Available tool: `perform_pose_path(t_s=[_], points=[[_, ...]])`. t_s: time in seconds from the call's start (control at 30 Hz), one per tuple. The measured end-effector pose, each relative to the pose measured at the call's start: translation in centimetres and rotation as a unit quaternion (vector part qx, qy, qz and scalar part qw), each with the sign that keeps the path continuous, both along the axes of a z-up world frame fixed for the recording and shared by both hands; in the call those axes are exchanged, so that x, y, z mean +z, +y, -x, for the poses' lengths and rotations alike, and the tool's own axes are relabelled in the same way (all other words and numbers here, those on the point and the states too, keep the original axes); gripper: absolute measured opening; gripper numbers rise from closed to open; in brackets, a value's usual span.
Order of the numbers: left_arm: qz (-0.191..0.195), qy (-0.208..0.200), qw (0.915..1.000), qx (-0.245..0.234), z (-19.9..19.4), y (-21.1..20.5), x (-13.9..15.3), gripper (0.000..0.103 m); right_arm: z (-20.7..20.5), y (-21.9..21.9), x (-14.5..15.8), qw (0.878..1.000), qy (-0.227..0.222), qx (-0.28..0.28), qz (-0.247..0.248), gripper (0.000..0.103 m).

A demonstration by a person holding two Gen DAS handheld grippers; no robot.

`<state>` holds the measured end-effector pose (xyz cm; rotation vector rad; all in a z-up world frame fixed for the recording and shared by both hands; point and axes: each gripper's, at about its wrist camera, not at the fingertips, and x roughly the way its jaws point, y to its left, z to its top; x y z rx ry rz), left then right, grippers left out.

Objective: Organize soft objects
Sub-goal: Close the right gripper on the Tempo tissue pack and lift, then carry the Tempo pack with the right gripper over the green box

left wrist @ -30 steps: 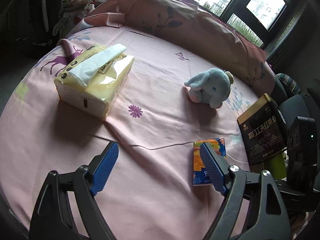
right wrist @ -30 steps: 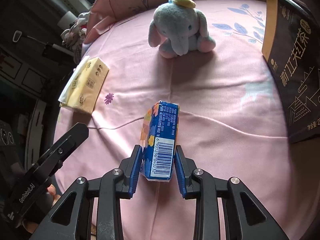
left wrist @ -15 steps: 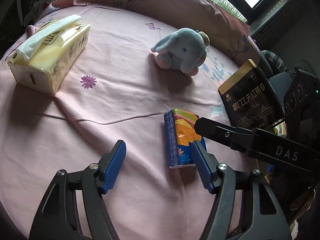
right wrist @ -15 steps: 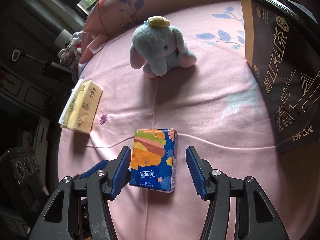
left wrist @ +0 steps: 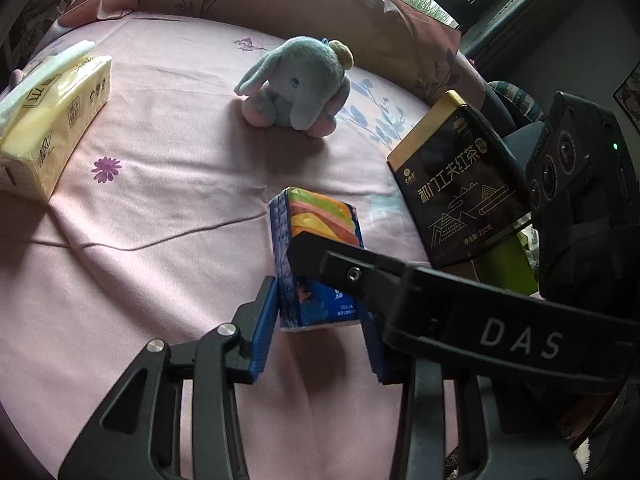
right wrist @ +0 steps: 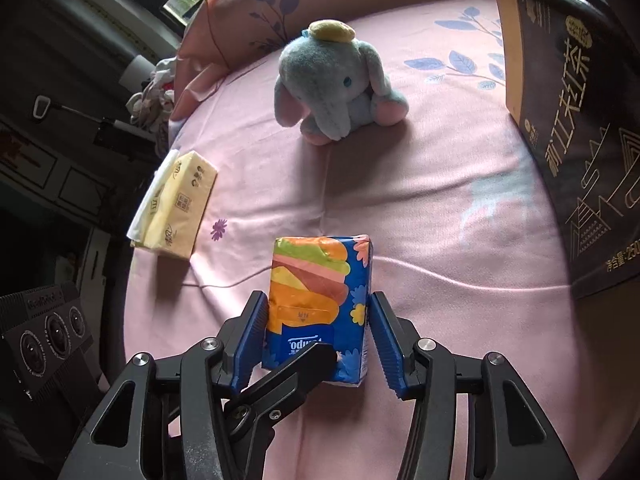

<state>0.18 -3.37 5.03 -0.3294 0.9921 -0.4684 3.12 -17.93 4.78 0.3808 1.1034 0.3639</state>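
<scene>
Tissues in the small colourful pack point(right wrist: 316, 304) near the middle of the pink bedspread point(left wrist: 168, 168) look light and squashy — left gripper point(left wrist: 320, 334) brackets its long sides, seemingly touching, right gripper point(right wrist: 318, 344) slightly open around it — so a gentle side pinch suits.

On the bedsheet point(right wrist: 440, 208), the small tissue pack point(right wrist: 318, 304) lies nearest, between the fingers of both grippers. Behind it sits the plush elephant point(right wrist: 336, 80). Well to the left lies the large tissue pack point(right wrist: 176, 204); at the right edge stands the tea box point(right wrist: 568, 120). A pillow point(left wrist: 304, 4) runs along behind the elephant.
</scene>
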Motion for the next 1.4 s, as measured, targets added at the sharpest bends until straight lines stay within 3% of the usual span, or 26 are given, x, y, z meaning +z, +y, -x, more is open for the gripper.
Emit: perform_pose_path(t_s=[0.1,0.27,0.53,0.7,0.9,1.2,1.4], points=[[-0.004,-0.057,0.9983,-0.014,1.0,-1.3,3.7,0.038,1.5,-1.3,3.8,0.998,-0.055,-0.011,-0.005,0.054],[-0.001,-0.142,0.9883,-0.057,2.2,-5.6,9.8,0.038,3.9,-6.4,9.7,0.988,-0.142,-0.051,-0.025,0.054],[-0.006,-0.216,0.9676,-0.131,1.1,-15.5,16.2,0.038,5.1,-16.3,15.4,0.966,-0.218,-0.133,-0.037,0.054],[-0.019,-0.223,0.9570,-0.184,-0.1,-21.4,16.6,0.038,5.4,-22.4,14.6,0.953,-0.226,-0.190,-0.066,0.054],[-0.051,-0.199,0.9525,-0.225,-2.0,-26.9,14.9,0.036,4.4,-27.7,11.7,0.944,-0.209,-0.232,-0.106,0.054],[-0.081,-0.154,0.9565,-0.234,-3.8,-31.1,12.1,0.036,2.9,-31.6,7.6,0.934,-0.166,-0.275,-0.157,0.054],[-0.069,-0.138,0.9596,-0.235,-3.6,-31.3,11.9,0.038,3.5,-32.4,7.0,0.925,-0.149,-0.324,-0.130,0.054]])
